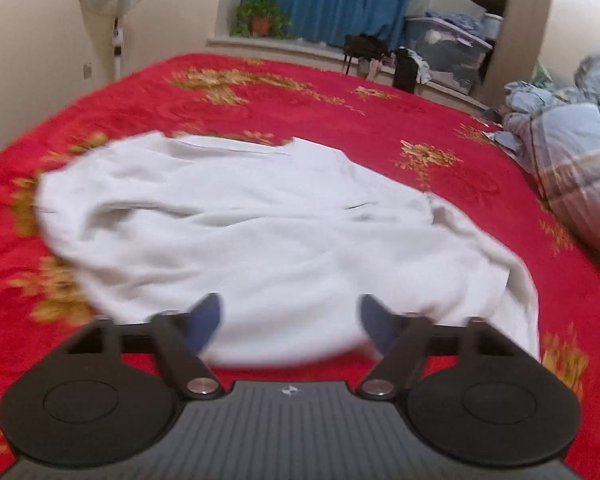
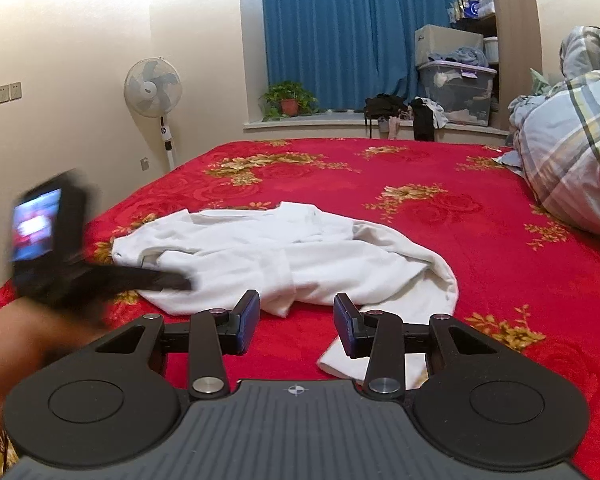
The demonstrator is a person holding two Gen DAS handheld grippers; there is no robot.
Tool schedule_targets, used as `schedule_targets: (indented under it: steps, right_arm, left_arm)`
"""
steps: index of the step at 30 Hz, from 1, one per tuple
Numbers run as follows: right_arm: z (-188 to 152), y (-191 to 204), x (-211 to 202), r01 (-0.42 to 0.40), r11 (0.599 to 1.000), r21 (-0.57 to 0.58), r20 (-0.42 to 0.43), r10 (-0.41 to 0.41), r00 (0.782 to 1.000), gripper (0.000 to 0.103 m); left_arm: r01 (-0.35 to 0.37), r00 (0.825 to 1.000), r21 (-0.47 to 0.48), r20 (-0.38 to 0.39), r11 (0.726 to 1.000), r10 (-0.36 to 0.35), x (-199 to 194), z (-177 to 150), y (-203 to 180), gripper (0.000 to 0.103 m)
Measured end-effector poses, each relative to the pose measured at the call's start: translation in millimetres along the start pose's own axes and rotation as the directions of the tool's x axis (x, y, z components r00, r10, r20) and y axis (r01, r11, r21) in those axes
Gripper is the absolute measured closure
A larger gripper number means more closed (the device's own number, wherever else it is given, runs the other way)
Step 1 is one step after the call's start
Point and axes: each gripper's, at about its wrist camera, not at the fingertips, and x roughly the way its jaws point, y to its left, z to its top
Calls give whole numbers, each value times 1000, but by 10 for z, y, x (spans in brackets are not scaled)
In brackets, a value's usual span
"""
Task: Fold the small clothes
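Both wrist cams low, facing bed (shared)

Two matching black handheld claws, each with blue finger pads.

Left claw and right claw share a ribbed grey centre plate with a small crosshair mark, round black discs either side, and black link arms on silver pivot screws; the left carries a small lit screen.

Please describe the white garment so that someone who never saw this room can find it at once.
A bed with a red blanket with gold flowers fills the room. The white garment lies crumpled near its front edge. It is the only plain white cloth there; the checked quilt is bunched far right.
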Motion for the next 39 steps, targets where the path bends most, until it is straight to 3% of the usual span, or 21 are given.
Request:
schedule_targets:
  steps: [3, 5, 6, 7, 9, 13, 16, 20, 23, 27, 29, 31, 33, 36, 39]
  right_arm:
    - [-5, -73, -13, 15, 1000, -23, 3, -15, 1000, 60]
    - [1, -127, 4, 24, 1000, -18, -3, -24, 1000, 60]
    - [4, -160, 12, 23, 1000, -5, -10, -23, 1000, 60]
    - [11, -178, 21, 22, 1000, 12, -22, -22, 1000, 60]
    - [28, -214, 47, 29, 999, 23, -26, -28, 999, 60]
    - [54, -244, 99, 48, 998, 32, -39, -47, 998, 60]
    - [70, -264, 170, 62, 996, 64, -80, -57, 995, 60]
    - [47, -279, 206, 61, 991, 117, -122, -47, 991, 60]
    - [25, -237, 193, 64, 992, 108, -134, -49, 990, 60]
    - [50, -199, 234, 50, 993, 103, -157, -33, 987, 60]
    - [81, -193, 326, 41, 994, 101, -171, -24, 985, 60]
    - [105, -175, 482, 29, 996, 86, -183, -13, 983, 60]
    - [108, -128, 711, 24, 998, 54, -203, -12, 979, 60]
    - [90, -81, 1087, 15, 1000, 26, -223, -9, 975, 60]
    - [40, -43, 1436, 12, 1000, -20, -227, -16, 974, 60]
  left_arm:
    - [22, 998, -39, -51, 999, -24, 377, 169, -323, 18]
    - [-13, 995, 9, -94, 1000, 14, 626, 221, -506, 19]
    - [-57, 992, 60, -112, 997, 63, 735, 233, -560, 31]
    - [-95, 986, 110, -129, 989, 109, 809, 239, -572, 59]
    - [-95, 984, 142, -137, 985, 115, 785, 288, -408, 94]
    - [-97, 993, 166, -55, 981, 107, 149, 283, 282, 97]
    - [-77, 996, 210, -33, 975, 86, -453, 68, 931, 98]
    - [-45, 995, 203, -75, 978, 61, -1197, -347, 1804, 98]
    - [-13, 993, 190, -112, 982, 35, -1538, -557, 2282, 99]
    - [114, 972, 116, -220, 987, -87, -1637, -703, 2687, 98]
    - [115, 978, 71, -181, 991, -101, -1676, -664, 2843, 96]
    - [87, 989, 23, -121, 996, -84, -1730, -568, 2997, 82]
    - [96, 991, -56, -88, 994, -100, -1739, -478, 3127, 75]
    - [101, 980, -124, -161, 987, -120, -1531, -434, 3177, 70]
    - [101, 961, -117, -246, 988, -127, -1275, -446, 3090, 69]
